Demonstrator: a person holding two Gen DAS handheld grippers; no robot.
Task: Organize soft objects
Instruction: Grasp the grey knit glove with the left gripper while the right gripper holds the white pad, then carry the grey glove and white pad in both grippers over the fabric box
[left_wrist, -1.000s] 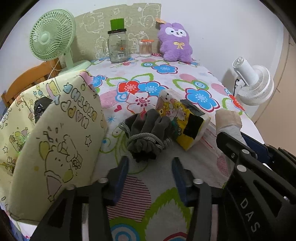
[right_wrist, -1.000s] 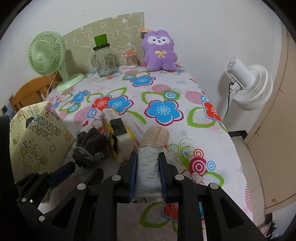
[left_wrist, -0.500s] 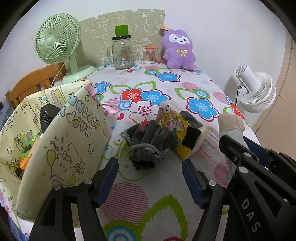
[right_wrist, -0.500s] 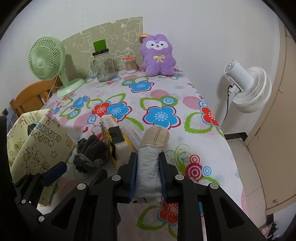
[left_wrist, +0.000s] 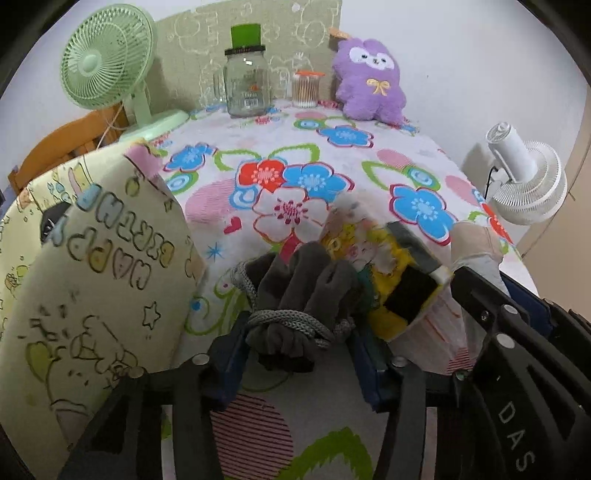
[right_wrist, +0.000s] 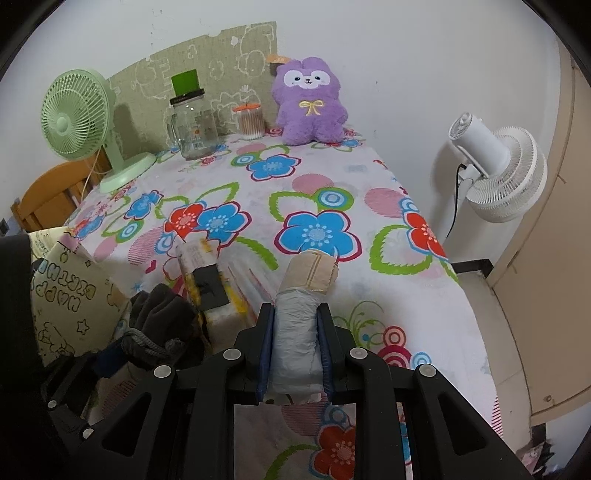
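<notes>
Open tablecloth (right_wrist: 332, 184) beyond yellow pack (left_wrist: 391, 273)

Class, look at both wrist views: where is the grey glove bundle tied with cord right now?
The grey glove bundle lies on the floral tablecloth between the closing left claw jaws, with the yellow gift bag at its left and the yellow packet at its right.

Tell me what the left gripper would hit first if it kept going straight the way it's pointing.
The grey gloves. The bundle already sits between the closing jaws of the left gripper, so it probably meets them before the yellow packet beyond.
</notes>
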